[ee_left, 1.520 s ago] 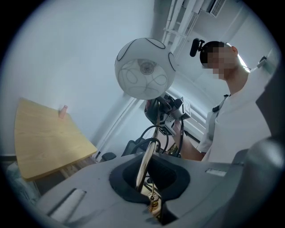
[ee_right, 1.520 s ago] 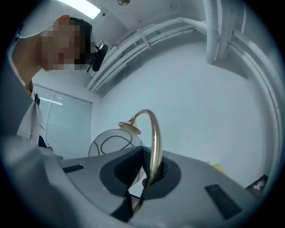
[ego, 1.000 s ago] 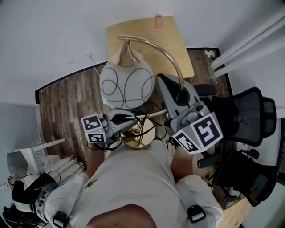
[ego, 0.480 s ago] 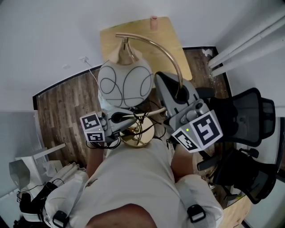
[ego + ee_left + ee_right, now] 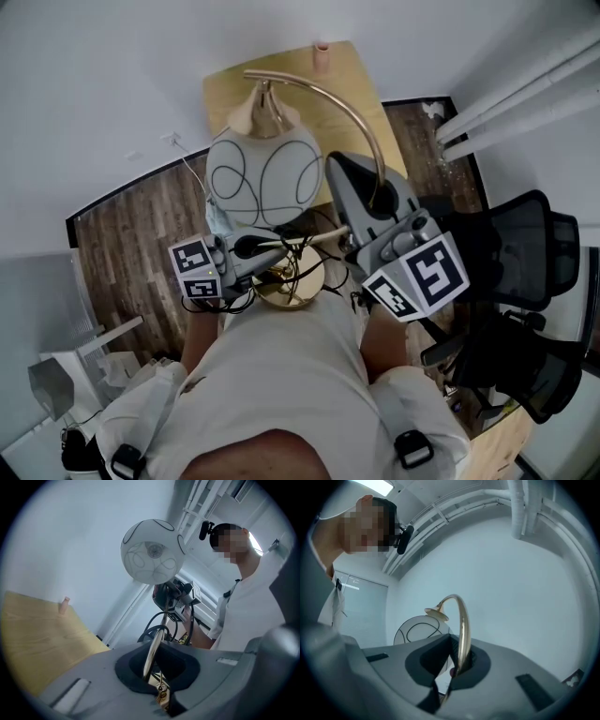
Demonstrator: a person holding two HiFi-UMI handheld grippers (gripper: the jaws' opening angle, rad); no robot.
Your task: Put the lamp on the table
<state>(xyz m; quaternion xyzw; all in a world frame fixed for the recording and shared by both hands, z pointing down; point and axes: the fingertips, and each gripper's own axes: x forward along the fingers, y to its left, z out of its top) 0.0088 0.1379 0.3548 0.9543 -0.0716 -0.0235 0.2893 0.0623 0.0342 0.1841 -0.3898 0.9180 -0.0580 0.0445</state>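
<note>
- Left tool [image 5: 157, 688] and right tool [image 5: 452, 667] each pinch the brass stem [image 5: 463, 625] of the arc lamp [image 5: 264, 178].
- The lamp is held upright above the floor.
- The wooden counter [image 5: 361, 80] lies just beyond it, on the far side.

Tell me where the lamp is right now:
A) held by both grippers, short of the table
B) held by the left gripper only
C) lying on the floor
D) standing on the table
A: the left gripper and the right gripper are each shut on the stem of the lamp, and its base hangs by the person's body, not on the table.
</note>
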